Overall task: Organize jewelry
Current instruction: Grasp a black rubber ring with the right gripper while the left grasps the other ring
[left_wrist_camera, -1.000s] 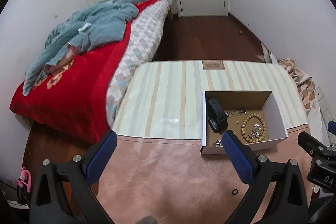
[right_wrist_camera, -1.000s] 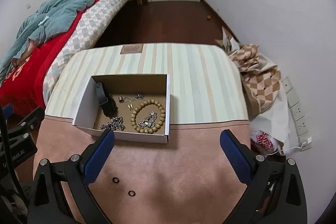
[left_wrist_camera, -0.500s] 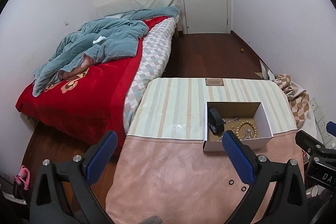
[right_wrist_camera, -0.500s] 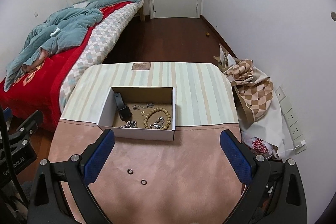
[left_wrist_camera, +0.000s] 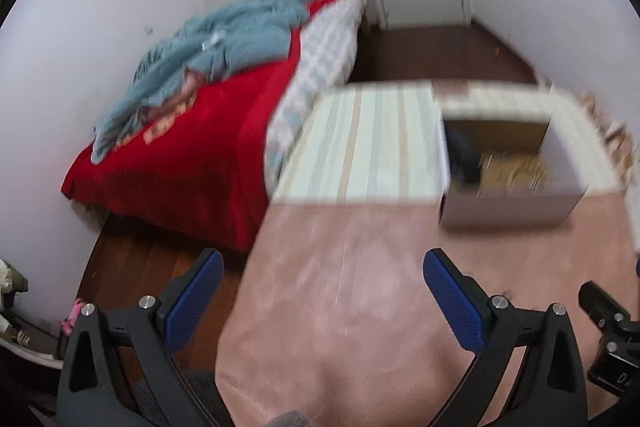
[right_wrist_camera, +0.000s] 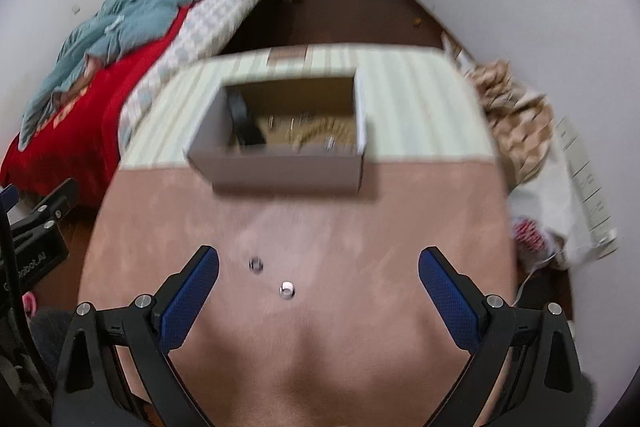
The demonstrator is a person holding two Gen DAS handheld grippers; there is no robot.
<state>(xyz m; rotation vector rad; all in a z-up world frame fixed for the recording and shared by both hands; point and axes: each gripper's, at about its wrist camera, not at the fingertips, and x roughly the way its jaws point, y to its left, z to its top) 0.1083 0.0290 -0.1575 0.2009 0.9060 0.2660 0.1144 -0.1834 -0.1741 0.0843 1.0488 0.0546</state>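
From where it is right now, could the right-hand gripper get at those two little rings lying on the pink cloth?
Probably yes. The right gripper is open, and both rings lie loose on the pink cloth between its fingers, short of the box. Nothing blocks them, though blur hides how high it hovers.

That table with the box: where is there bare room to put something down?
The pink cloth right of the two rings and in front of the box is bare. So are the striped cloth's sides. The box's inside is crowded.

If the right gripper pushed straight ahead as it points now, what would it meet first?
Probably the two small rings on the pink cloth, between the open jaws of the right gripper; beyond them, the box. Blur leaves depth uncertain.
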